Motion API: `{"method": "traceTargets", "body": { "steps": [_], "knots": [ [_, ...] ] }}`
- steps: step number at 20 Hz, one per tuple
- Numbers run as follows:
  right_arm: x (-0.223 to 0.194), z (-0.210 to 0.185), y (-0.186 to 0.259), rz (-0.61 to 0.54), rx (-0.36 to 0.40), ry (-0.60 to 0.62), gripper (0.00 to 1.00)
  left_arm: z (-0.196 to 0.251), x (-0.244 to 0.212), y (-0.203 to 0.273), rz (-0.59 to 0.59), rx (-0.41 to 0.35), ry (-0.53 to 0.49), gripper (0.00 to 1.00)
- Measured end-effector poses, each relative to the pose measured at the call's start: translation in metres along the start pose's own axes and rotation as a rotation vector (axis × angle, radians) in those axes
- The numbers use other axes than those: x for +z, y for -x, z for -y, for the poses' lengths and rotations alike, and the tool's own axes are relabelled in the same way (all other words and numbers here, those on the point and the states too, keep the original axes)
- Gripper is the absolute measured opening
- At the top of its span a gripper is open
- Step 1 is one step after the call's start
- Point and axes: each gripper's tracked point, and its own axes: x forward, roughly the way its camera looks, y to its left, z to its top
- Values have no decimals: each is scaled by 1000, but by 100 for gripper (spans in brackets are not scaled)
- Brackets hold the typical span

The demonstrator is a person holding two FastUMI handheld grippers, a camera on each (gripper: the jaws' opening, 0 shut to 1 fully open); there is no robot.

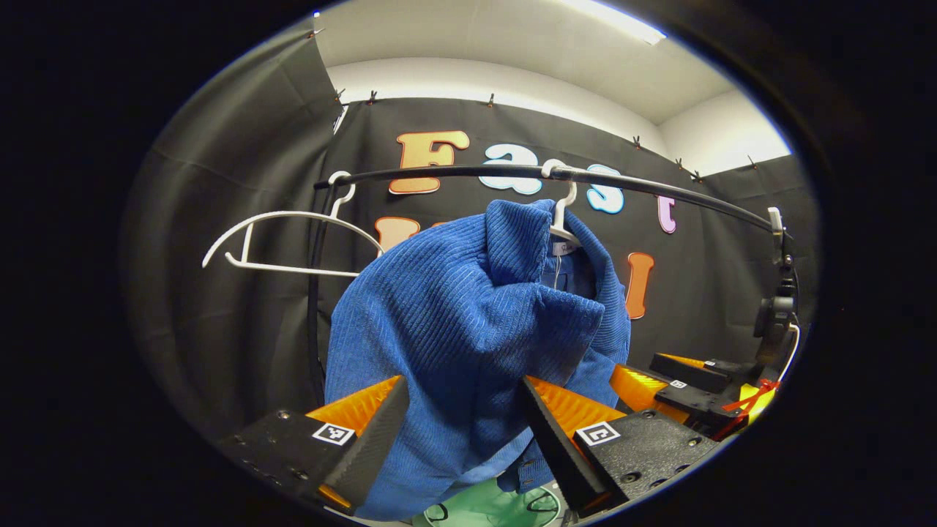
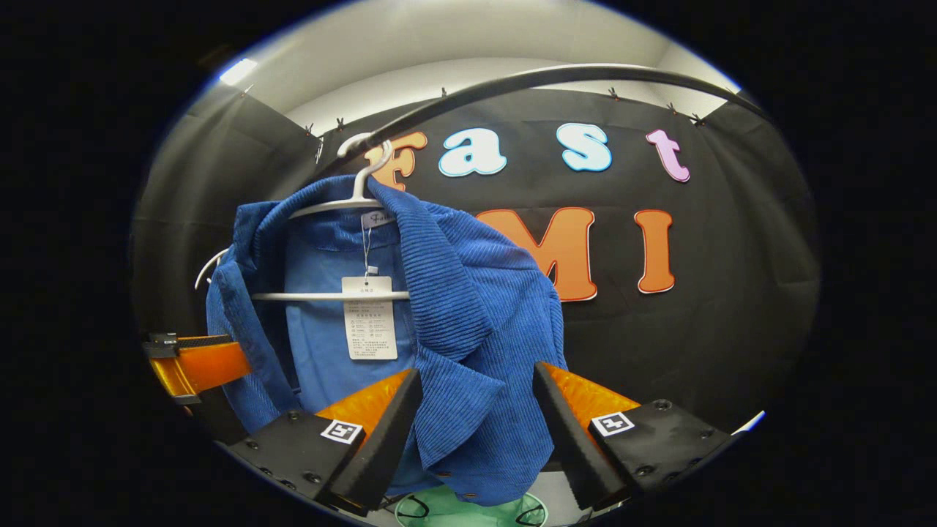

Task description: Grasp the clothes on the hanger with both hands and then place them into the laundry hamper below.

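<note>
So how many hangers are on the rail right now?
2: an empty white hanger near the rail's left end in the left gripper view, and one carrying the blue jacket. Others could hide behind the jacket.

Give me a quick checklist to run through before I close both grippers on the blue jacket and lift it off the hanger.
1. Jacket between the left gripper fingers: ok, the blue jacket hangs in the gap.
2. Jacket between the right gripper fingers: ok, the front panel sits in the gap.
3. Fingers pressing on the cloth: not ok, both grippers look open.
4. Jacket on its white hanger, hooked on the rail: ok.
5. Empty hanger away from the grasp: ok, it hangs off to the side.
6. Hamper directly below: cannot tell; a green rim shows beneath the jacket.
</note>
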Motion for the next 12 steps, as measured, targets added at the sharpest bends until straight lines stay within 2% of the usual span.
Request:
{"method": "traceTargets", "body": {
  "steps": [1, 3, 4, 7, 8, 10, 11, 12],
  "knots": [
    [-1, -2, -6, 0, 8, 4, 98, 1, 0, -2, -2, -3, 0, 95],
    [-4, -2, -16, -11, 9, 9, 98, 5, -1, -1, -4, -22, 3, 92],
    [-6, 0, -21, -14, 6, 8, 98, 8, -1, -1, -6, -38, 6, 95],
    [-5, 7, -37, -8, -3, -2, 98, 15, -1, 3, -2, -61, 9, 95],
    [-4, 9, -42, -10, -1, -7, 97, 15, -3, 6, -6, -62, 8, 92],
    [-6, 9, -49, -12, 20, -15, 97, 18, -3, 9, -12, -61, 5, 95],
    [-7, 10, -53, -13, 30, -18, 98, 21, -2, 10, -15, -60, 5, 92],
    [-7, 10, -56, -14, 46, -23, 98, 24, -3, 12, -18, -62, 13, 95]
  ]
}}
